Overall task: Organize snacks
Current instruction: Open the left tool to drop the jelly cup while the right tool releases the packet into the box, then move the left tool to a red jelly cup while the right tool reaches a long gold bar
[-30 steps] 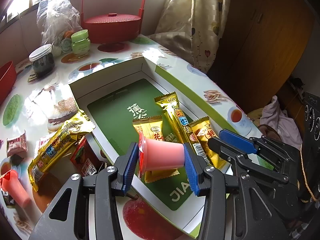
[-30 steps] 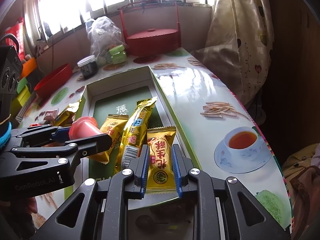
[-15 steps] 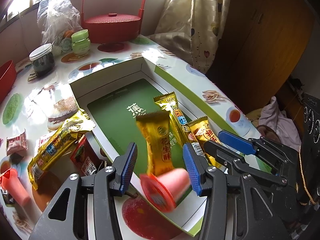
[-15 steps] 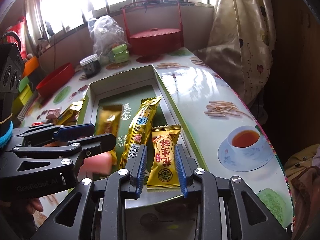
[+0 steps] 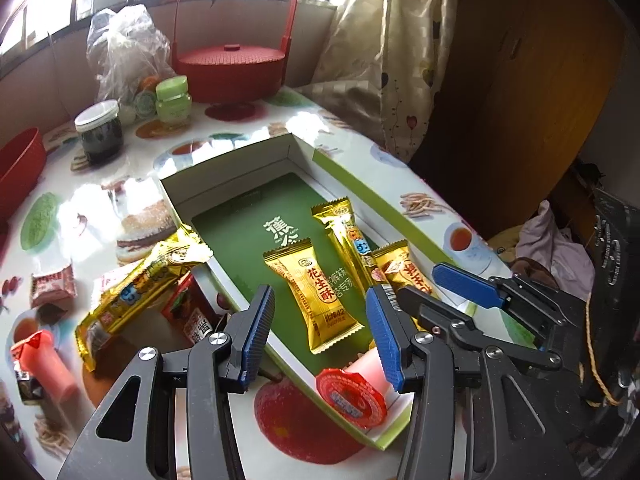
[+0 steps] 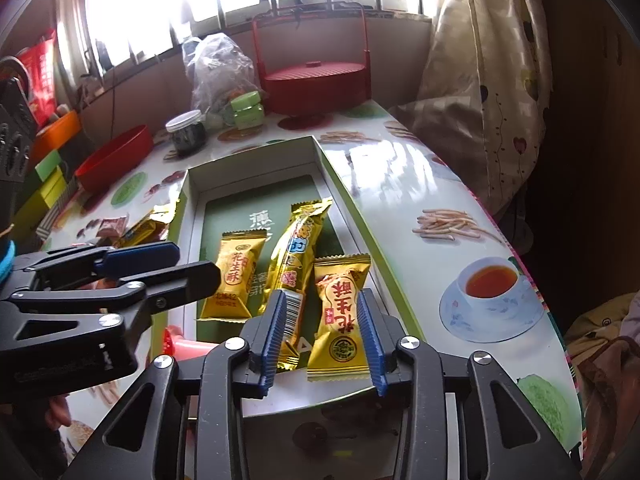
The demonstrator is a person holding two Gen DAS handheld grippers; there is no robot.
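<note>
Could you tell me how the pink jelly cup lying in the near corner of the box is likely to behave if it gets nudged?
The pink jelly cup lies on its side, so it may roll, likely curving since it tapers. Its foil lid leans on the box wall, which could check that. The smooth plastic may slip from a tool.

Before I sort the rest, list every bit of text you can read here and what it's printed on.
"花生酥": middle gold packet in the box.
"花生酥", upside down: gold packet between the opening right gripper jaws.
"蕉": green box floor.
Long gold bar: barcode, lettering blurred.
Jelly cup lid, outside packets: unreadable.
</note>
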